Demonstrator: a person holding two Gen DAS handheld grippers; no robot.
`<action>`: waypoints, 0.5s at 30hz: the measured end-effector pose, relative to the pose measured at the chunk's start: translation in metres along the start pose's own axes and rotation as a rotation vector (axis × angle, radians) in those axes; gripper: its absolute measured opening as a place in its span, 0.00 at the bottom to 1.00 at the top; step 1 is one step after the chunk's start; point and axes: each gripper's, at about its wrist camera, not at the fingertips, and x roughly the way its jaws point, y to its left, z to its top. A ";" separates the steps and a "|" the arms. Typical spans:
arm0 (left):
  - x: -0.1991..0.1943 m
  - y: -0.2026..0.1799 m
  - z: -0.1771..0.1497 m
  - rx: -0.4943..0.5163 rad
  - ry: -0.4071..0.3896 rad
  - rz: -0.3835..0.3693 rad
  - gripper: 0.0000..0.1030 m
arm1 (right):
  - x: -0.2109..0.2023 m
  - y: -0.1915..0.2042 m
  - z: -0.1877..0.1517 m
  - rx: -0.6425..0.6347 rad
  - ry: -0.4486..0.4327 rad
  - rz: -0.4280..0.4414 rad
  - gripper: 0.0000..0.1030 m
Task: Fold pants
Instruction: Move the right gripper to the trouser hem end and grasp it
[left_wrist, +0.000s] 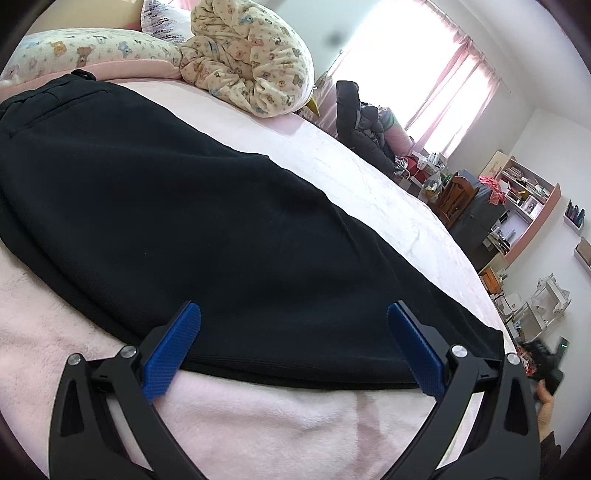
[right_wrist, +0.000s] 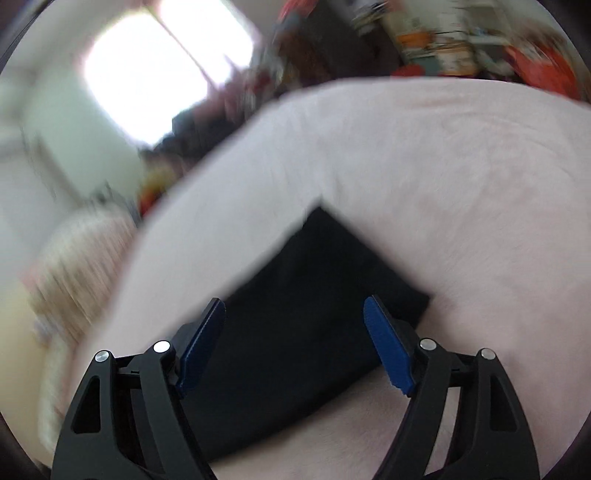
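Observation:
Black pants (left_wrist: 207, 221) lie flat on a pink bed cover (left_wrist: 258, 417), legs stacked, with the waistband at the far left. My left gripper (left_wrist: 293, 317) is open and empty, its blue pads (left_wrist: 173, 350) over the near long edge of the pants. The right wrist view is blurred by motion. There the leg end of the pants (right_wrist: 314, 288) lies between the fingers of my right gripper (right_wrist: 293, 314), which is open and empty just above the cloth. The other gripper and a hand show at the left wrist view's right edge (left_wrist: 546, 373).
A bear-print duvet bundle (left_wrist: 243, 55) and pillows (left_wrist: 81, 48) lie at the head of the bed. A chair piled with dark clothes (left_wrist: 365, 125), a desk and shelves (left_wrist: 517, 206) stand past the bed's far edge. Pink cover (right_wrist: 461, 184) spreads beyond the pant hem.

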 end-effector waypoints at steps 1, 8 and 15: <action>0.000 0.000 0.000 -0.002 -0.001 -0.003 0.98 | -0.017 -0.014 0.003 0.099 -0.072 0.026 0.77; 0.001 0.001 0.000 -0.006 -0.005 -0.011 0.98 | -0.025 -0.080 0.007 0.411 -0.047 0.047 0.58; 0.001 0.002 -0.001 -0.007 -0.006 -0.013 0.98 | -0.006 -0.067 0.000 0.332 0.069 -0.050 0.54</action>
